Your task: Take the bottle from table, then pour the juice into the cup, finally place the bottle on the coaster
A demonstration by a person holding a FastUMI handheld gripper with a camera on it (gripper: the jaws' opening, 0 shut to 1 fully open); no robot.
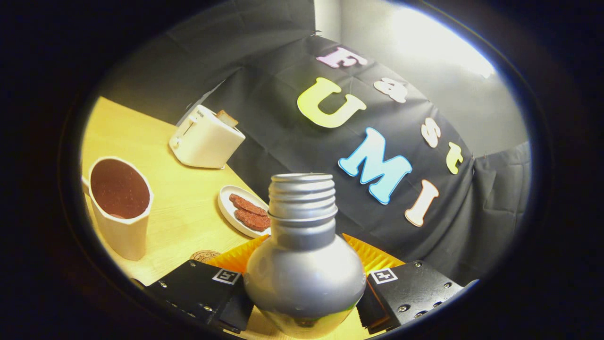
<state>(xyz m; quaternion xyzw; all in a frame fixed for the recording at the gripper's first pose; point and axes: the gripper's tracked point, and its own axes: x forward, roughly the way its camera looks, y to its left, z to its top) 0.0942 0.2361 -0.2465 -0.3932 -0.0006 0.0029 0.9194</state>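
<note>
Bottle (304, 264), silver and bulb-shaped with a threaded open neck and no cap, is sitting between the two fingers of the gripper (304, 295), its round belly filling the gap. Both fingers are pressing against the belly from either side, so the gripper is pinching the bottle. Neck is pointing up and away from the fingers, roughly along the camera's forward line.

Whole view is leaning: the wooden table (188, 203) is running at a slant, so the gripper is being held rolled to one side, with the bottle tipped along with it. Whether the bottle's base is touching the table cannot be told; the base is hidden low between the fingers.

Cup (120, 208), white outside with a dark inside, is standing on the table ahead and to the left of the fingers, well apart from the bottle. Round coaster (204, 256) is lying just ahead of the left finger, partly hidden by it, between cup and bottle.

White plate (231, 212) with two reddish-brown slices (250, 212) is lying just beyond the bottle's neck, slightly left. White toaster (205, 139) with a piece of toast (227, 118) sticking up is standing farther beyond, near the black cloth wall (292, 141). Something orange and ridged (368, 255) is showing behind the bottle's shoulders on both sides.
</note>
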